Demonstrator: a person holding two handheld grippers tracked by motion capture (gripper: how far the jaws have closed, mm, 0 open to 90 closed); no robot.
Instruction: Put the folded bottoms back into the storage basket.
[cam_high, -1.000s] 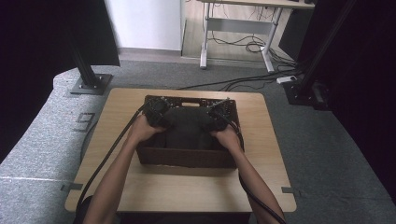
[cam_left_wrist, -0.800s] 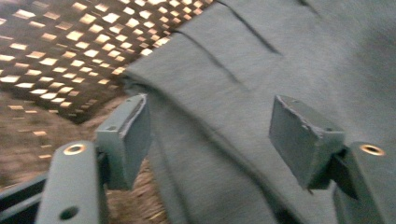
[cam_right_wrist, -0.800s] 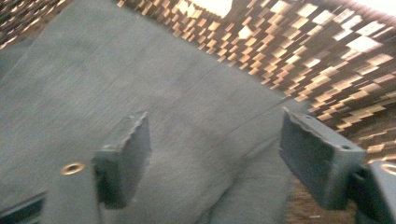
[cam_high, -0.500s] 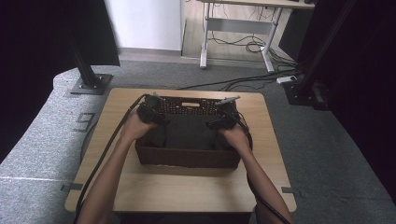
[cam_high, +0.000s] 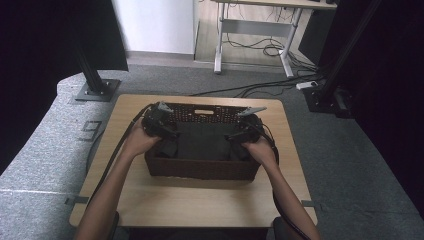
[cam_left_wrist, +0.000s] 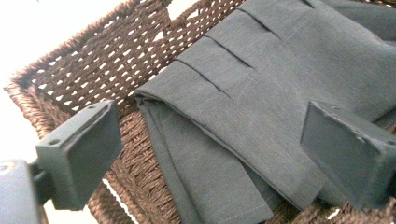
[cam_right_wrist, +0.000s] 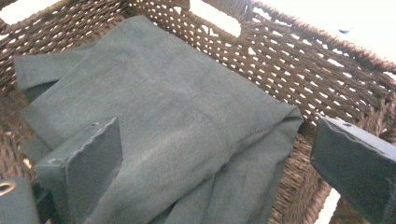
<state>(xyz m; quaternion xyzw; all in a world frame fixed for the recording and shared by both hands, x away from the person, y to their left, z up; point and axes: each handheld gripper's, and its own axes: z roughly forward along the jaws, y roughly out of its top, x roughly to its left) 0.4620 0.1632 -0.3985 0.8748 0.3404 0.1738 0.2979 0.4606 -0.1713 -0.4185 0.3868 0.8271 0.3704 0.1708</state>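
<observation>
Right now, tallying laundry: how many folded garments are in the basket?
1 that I can tell: a dark folded garment lying in the wicker basket, between both open grippers. More may lie hidden beneath.

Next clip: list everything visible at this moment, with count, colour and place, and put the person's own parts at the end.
basket: 1, dark brown wicker, middle of the table.
folded cloth: 1, dark grey, lying inside the basket.
table: 1, light wood, on grey carpet.
desk: 1, pale frame, far back, cables on the floor beneath it.
black stands: 2, on the floor left and right of the table.
forearms: 2, entering from the bottom edge.
left hand-held gripper: 1, black, jaws open over the cloth's left end.
right hand-held gripper: 1, black, jaws open over the cloth's right end.
</observation>
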